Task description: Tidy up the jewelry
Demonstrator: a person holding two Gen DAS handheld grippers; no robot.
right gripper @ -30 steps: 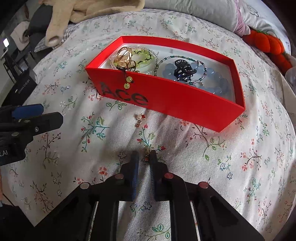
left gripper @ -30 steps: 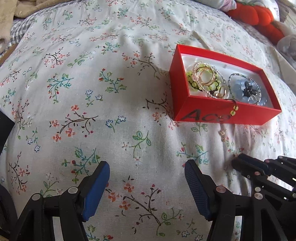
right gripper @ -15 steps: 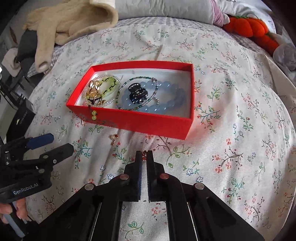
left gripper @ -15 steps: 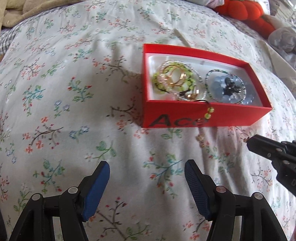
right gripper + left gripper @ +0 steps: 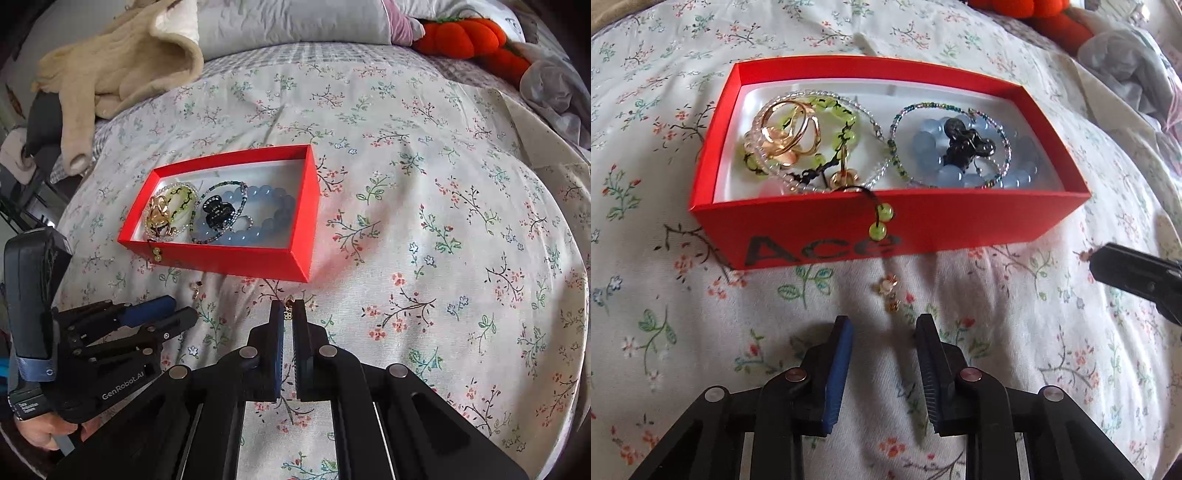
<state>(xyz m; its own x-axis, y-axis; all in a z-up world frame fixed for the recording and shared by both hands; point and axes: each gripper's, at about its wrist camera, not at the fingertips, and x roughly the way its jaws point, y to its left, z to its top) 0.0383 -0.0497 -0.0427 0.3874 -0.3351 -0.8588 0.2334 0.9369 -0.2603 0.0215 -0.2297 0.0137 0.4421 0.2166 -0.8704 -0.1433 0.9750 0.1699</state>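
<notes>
The left gripper (image 5: 883, 325) hangs low over the bedspread (image 5: 1034, 350), fingers apart, an earring (image 5: 888, 290) just ahead between them. The right gripper (image 5: 288, 314) is pinched on a second small earring (image 5: 288, 309), with the red box (image 5: 236, 258) ahead to its left.

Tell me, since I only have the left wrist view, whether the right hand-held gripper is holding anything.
Observer: Yes. The right hand-held gripper has a small gold earring pinched between its fingertips.
Operator: Is it over the red box?
Observer: No. In the right wrist view its tips sit short of the red box, on the near side and toward the box's right corner.
Operator: Anything past the box that I can't see?
Observer: A beige fleece garment lies at the far left of the bed, apart from the box.
</notes>
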